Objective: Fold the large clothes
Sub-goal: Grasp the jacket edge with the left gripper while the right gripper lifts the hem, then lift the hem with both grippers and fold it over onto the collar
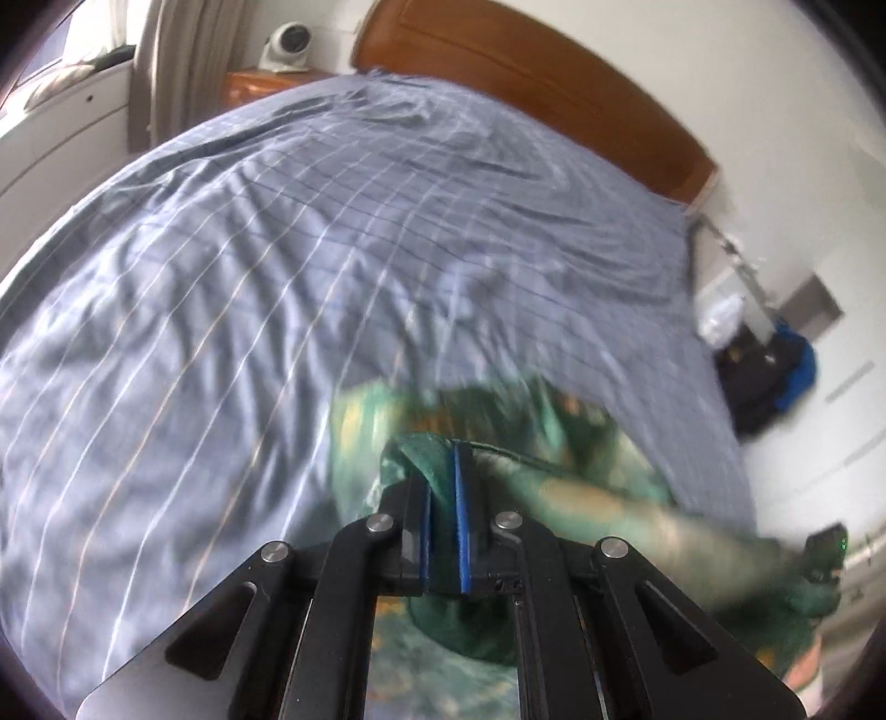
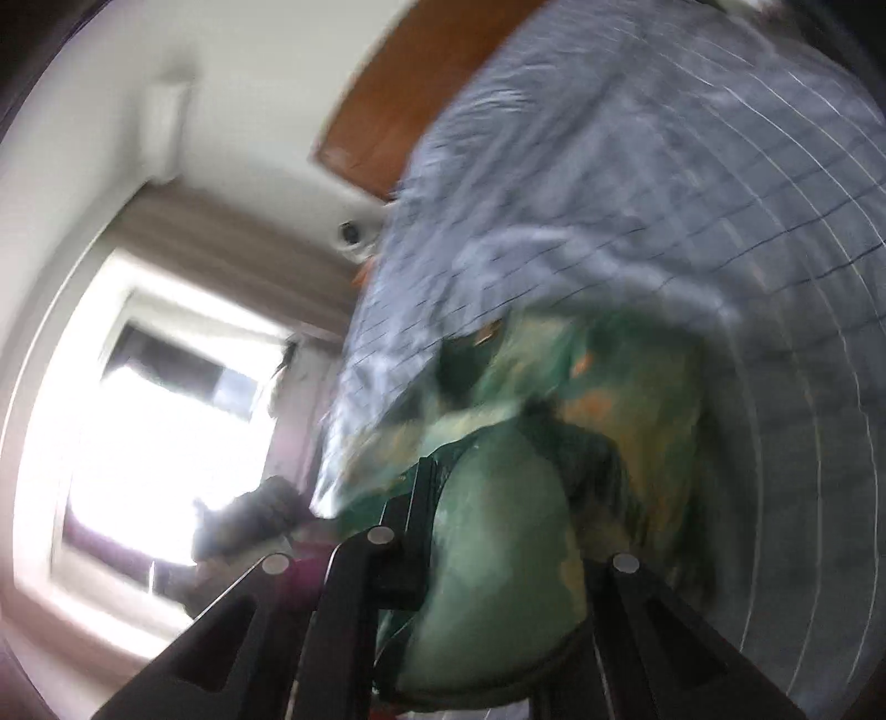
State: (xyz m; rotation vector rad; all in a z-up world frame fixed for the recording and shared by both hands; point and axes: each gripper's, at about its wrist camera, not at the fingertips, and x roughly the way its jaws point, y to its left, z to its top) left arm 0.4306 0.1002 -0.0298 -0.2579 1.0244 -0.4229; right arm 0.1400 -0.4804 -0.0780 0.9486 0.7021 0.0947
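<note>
A green patterned garment (image 1: 559,459) with orange flecks hangs blurred above the blue checked bed sheet (image 1: 277,288). My left gripper (image 1: 443,487) is shut on a fold of its dark green edge, the cloth pinched between the blue pads. From there the garment stretches to the right toward the other gripper's black body (image 1: 825,554). In the right wrist view the same garment (image 2: 498,526) bulges over my right gripper (image 2: 443,498), which is shut on it; the cloth hides the right finger. The sheet (image 2: 664,194) lies behind it.
A wooden headboard (image 1: 531,77) stands at the far end of the bed. A nightstand (image 1: 260,86) with a white camera (image 1: 288,44) is at the far left corner. Dark and blue bags (image 1: 769,371) sit on the floor to the right. A bright window (image 2: 155,432) fills the left.
</note>
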